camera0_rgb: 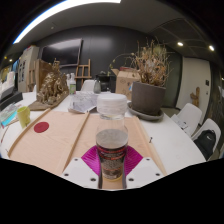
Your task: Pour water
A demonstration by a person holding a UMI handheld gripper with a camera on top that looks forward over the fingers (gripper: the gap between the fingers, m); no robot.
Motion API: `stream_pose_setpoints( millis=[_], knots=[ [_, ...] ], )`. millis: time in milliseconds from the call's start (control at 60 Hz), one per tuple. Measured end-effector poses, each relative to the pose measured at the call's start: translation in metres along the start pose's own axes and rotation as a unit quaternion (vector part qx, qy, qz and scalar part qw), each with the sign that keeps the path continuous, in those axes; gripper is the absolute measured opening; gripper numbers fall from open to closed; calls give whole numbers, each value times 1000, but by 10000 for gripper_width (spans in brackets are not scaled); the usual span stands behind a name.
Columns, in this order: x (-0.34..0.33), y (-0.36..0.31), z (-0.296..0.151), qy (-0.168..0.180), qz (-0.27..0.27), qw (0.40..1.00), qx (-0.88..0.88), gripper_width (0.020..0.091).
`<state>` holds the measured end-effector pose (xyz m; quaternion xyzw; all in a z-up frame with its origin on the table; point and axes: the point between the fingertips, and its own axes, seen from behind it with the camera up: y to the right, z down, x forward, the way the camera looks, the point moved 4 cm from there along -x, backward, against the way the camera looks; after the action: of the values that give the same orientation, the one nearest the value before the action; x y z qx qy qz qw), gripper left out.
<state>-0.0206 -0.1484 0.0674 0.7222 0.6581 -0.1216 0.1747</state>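
Clear plastic bottle (111, 140) with a white cap stands upright between the jaws of the gripper (111, 163), and both magenta pads (92, 158) look clamped on it. Plenty of open room on the light wood worktop (50, 138) left of it. Potted plant (150, 82) sits beyond, dim room behind.

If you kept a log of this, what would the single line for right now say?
task: pour water | hand-held gripper: shut on bottle | bottle: upright, white cap on | ahead: wooden board, potted plant
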Motion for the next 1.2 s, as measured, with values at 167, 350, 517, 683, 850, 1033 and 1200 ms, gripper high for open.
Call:
stream_pose_setpoints(
  millis=[167, 350, 517, 683, 850, 1033, 1200],
  knots=[
    [-7, 2, -45, 16, 41, 998, -40, 262],
    [-12, -28, -143, 59, 95, 984, -136, 261],
    [0, -102, -214, 95, 135, 941, -295, 260],
    [22, -204, -239, 130, 147, 856, -479, 259],
    [50, -285, -223, 143, 146, 756, -622, 261],
    [75, -334, -203, 161, 160, 633, -740, 261],
    [85, -346, -194, 167, 161, 581, -780, 261]
  ],
)
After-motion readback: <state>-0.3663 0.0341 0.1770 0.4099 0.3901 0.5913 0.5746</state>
